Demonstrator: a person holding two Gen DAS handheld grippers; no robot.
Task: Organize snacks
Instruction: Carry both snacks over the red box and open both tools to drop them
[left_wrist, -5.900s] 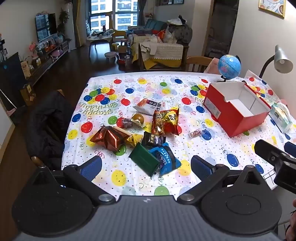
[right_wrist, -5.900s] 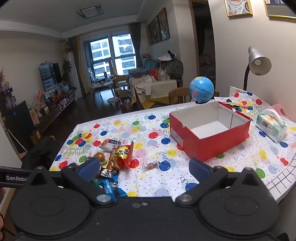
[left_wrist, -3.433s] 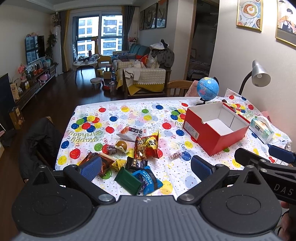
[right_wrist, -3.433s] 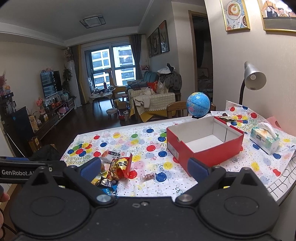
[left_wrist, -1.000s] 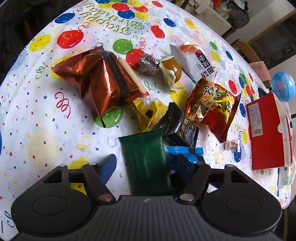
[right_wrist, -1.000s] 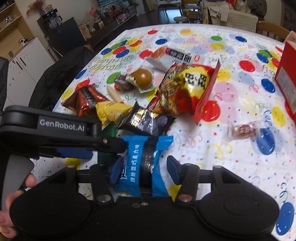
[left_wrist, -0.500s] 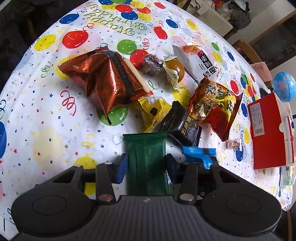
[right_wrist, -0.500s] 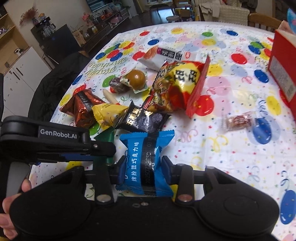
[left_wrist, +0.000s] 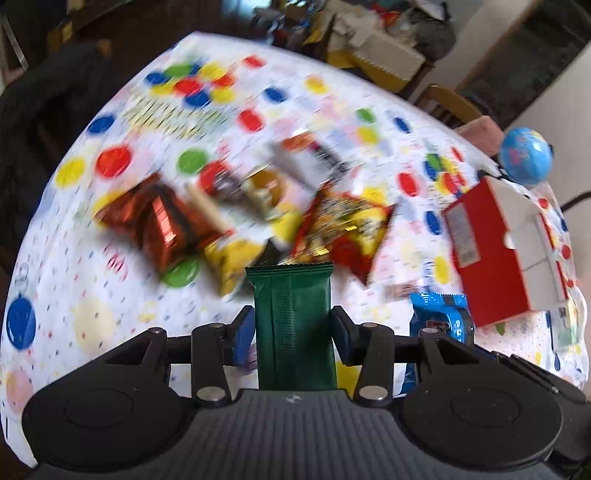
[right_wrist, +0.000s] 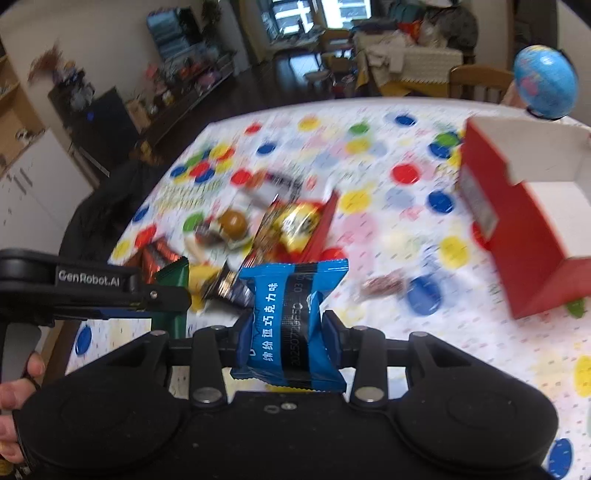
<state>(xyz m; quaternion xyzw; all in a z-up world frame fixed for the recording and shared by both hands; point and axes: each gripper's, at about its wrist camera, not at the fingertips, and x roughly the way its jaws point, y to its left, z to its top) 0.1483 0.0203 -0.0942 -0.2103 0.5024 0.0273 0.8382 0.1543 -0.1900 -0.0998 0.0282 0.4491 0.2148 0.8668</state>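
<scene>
My left gripper (left_wrist: 292, 332) is shut on a dark green snack packet (left_wrist: 291, 317), held above the table. My right gripper (right_wrist: 288, 332) is shut on a blue chocolate packet (right_wrist: 291, 317), also lifted clear of the cloth. The blue packet (left_wrist: 439, 321) shows at the right of the left wrist view, and the green packet (right_wrist: 173, 275) with the left gripper's arm shows at the left of the right wrist view. An open red box (right_wrist: 524, 229) with a white inside stands to the right (left_wrist: 495, 251). The remaining snacks lie in a blurred heap: a copper foil bag (left_wrist: 159, 221) and a red-yellow bag (left_wrist: 343, 229).
A dotted birthday tablecloth (left_wrist: 74, 295) covers the table. A small wrapped candy (right_wrist: 382, 286) lies between the heap and the box. A blue globe (right_wrist: 545, 86) stands behind the box, with a wooden chair (right_wrist: 476, 83) beyond it. A person's hand (right_wrist: 18, 398) grips the left tool.
Both grippers closed on their packets, the left on the green one and the right on the blue one, then lifted them up and away from the heap.
</scene>
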